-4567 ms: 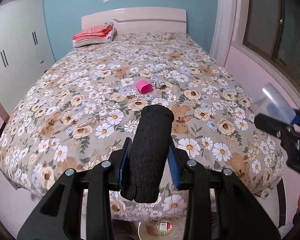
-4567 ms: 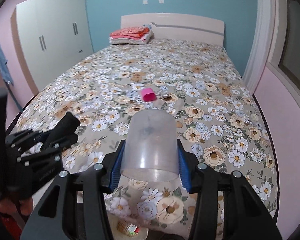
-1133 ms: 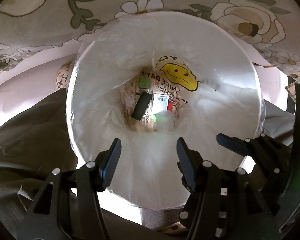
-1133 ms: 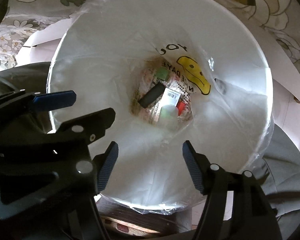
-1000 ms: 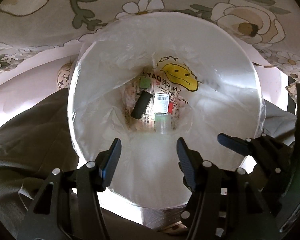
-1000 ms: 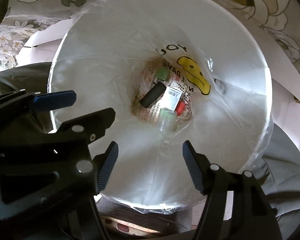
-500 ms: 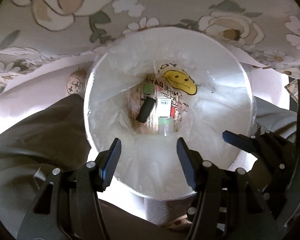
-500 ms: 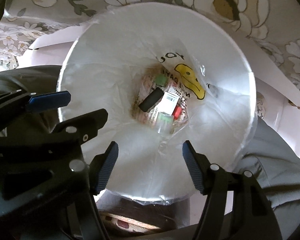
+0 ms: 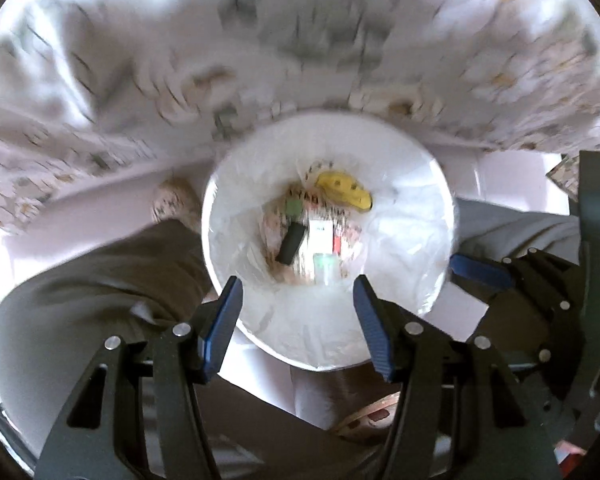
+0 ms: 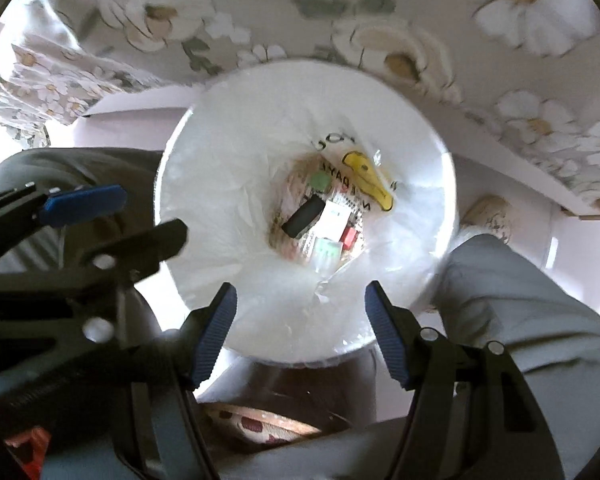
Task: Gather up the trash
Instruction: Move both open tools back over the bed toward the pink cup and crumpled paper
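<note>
Left wrist view is looking straight down into the white trash bin (image 9: 416, 200), and I am seeing my left gripper (image 9: 298, 320) with its jaws standing apart and nothing between them. In the right wrist view the right gripper (image 10: 300, 330) is the same: jaws released, only the liner showing through the gap.

I am judging this part of the collecting as done. At the bottom of the bin a black roll (image 10: 305, 216) is lying on a printed wrapper, and a clear plastic cup (image 10: 327, 254) is sitting just beside it, next to a small red piece and a green one. The bag's yellow smiley print (image 10: 370, 186) is showing on the liner wall above them. Both hands are empty, so I am expecting to go looking for whatever else needs picking up.

How much is left I cannot tell. The flowered bedspread (image 10: 380, 8) is filling the top of both views, but only its hanging edge is showing; the top of the bed is out of sight. The left view is smeared with motion blur across the spread, so I am reading no detail there. The wrapper's text is too small to read. Grey trouser legs (image 10: 520, 280) and a patterned slipper are crowding the bin's lower rim, hiding the floor around it.
</note>
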A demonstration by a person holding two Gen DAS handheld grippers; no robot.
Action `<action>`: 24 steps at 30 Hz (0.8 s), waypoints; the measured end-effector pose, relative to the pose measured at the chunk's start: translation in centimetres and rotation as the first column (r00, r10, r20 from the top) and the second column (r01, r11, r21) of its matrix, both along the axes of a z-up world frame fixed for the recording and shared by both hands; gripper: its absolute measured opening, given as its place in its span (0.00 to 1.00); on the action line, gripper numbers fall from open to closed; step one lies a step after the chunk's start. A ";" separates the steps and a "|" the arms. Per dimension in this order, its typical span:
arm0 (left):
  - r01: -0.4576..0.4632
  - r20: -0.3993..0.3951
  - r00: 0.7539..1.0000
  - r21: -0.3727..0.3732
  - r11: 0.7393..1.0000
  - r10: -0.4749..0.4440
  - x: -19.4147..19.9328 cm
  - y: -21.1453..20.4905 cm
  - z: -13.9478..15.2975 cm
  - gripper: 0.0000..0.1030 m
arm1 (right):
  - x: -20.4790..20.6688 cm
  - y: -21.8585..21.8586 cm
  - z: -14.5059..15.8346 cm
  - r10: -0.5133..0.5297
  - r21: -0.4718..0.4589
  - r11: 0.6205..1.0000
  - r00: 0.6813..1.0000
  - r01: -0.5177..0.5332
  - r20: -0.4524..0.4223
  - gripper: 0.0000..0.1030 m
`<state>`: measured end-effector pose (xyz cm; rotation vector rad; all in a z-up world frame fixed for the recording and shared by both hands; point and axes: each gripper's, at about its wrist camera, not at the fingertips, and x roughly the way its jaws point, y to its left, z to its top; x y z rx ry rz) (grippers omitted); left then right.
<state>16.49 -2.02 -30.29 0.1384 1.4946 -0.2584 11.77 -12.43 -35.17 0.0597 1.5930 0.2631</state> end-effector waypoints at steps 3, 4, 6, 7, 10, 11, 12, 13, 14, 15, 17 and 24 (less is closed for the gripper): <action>-0.007 0.081 0.997 -0.025 1.000 0.009 -0.2 0.3 3.5 0.56 | -0.4 -0.6 3.7 0.008 0.000 1.000 0.997 -0.008 0.081 0.67; -0.009 0.102 0.995 -0.034 0.999 0.013 -0.3 0.6 4.5 0.56 | -0.5 -0.5 4.1 0.009 0.000 1.000 0.996 -0.009 0.090 0.67; -0.014 0.150 0.988 -0.054 0.998 0.022 -0.4 1.0 6.7 0.56 | -0.5 -0.7 6.0 0.012 0.004 1.000 0.991 -0.013 0.131 0.67; -0.016 0.178 0.984 -0.059 0.998 0.026 -0.5 1.2 7.9 0.56 | -0.6 -1.0 8.3 0.014 0.012 1.000 0.984 -0.017 0.179 0.67; -0.026 0.243 0.969 -0.063 0.998 0.040 -0.7 1.8 10.7 0.56 | -0.9 -1.3 11.7 0.023 0.013 1.000 0.968 -0.027 0.252 0.67; -0.029 0.259 0.965 -0.066 0.997 0.045 -0.8 1.9 11.4 0.56 | -0.9 -1.5 12.4 0.024 0.013 1.000 0.964 -0.028 0.266 0.67; -0.030 0.276 0.960 -0.072 0.997 0.049 -0.9 2.1 12.2 0.56 | -1.0 -1.6 13.7 0.027 0.014 0.999 0.955 -0.032 0.294 0.67; -0.033 0.298 0.953 -0.071 0.997 0.053 -1.0 2.2 13.2 0.56 | -1.1 -1.7 14.7 0.028 0.017 0.999 0.948 -0.035 0.316 0.67; -0.036 0.317 0.947 -0.064 0.997 0.054 -1.0 2.2 13.8 0.56 | -1.2 -1.5 14.9 0.027 0.017 0.999 0.945 -0.034 0.325 0.67; -0.037 0.337 0.940 -0.057 0.998 0.054 -1.2 2.3 14.5 0.56 | -1.3 -1.6 16.1 0.026 0.019 0.999 0.936 -0.035 0.351 0.67; -0.042 0.382 0.922 -0.054 0.998 0.059 -1.5 2.4 16.1 0.56 | -1.4 -1.9 17.7 0.028 0.018 0.999 0.925 -0.038 0.380 0.67; -0.047 0.505 0.859 -0.076 0.996 0.079 -2.5 2.4 21.4 0.56 | -1.8 -2.2 23.1 0.034 0.019 0.999 0.869 -0.050 0.494 0.67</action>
